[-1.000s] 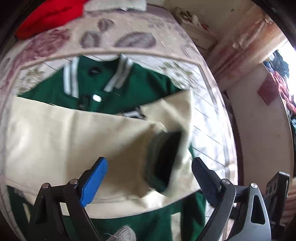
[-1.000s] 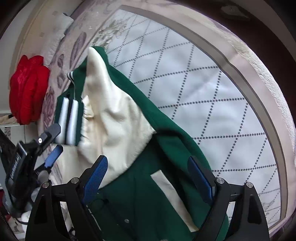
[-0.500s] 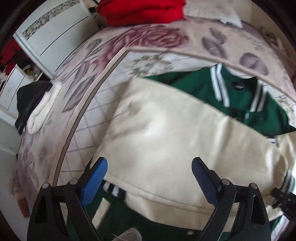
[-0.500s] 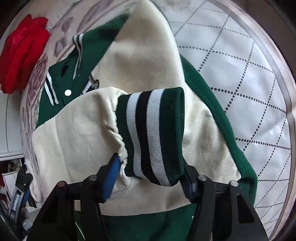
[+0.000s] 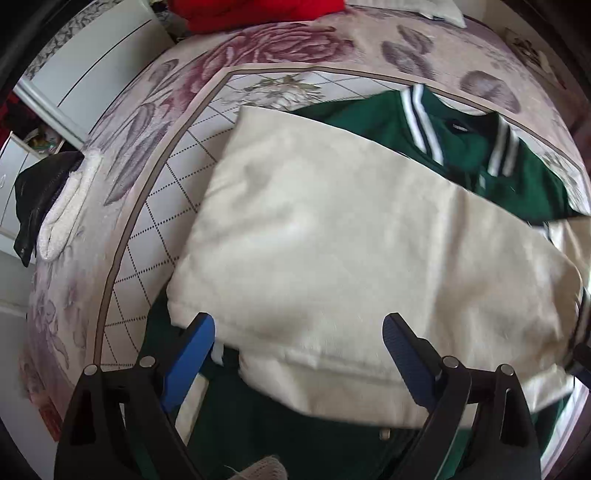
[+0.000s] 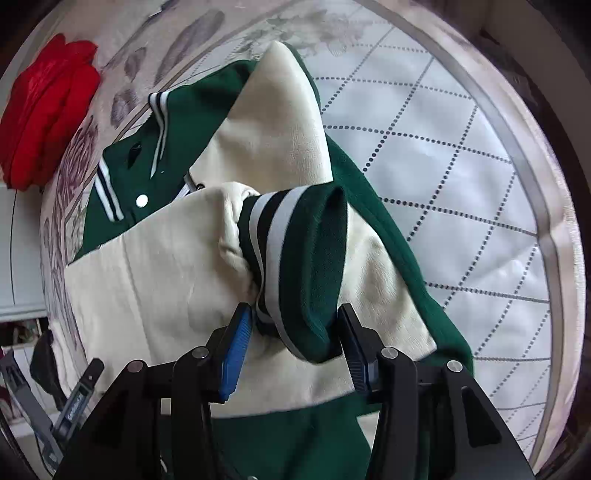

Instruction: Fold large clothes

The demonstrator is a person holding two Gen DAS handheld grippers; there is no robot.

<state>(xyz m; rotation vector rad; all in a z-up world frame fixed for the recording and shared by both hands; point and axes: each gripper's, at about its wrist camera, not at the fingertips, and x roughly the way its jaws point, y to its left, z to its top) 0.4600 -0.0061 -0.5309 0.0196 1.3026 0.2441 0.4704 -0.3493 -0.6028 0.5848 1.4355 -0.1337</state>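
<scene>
Floral bedspread carries my green jacket, cream sleeves crossed over its chest. My right gripper pinches the striped cuff, barely moved since half a second ago. My left gripper gapes empty, probably hovering.

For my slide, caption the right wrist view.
Right claw grips the striped cuff of a green jacket on the bed.

The cream sleeve hides most of the green jacket beneath, its striped collar blurred. A red garment is cut off at the top edge; the cuff's lower end disappears between the right tool fingers.
</scene>
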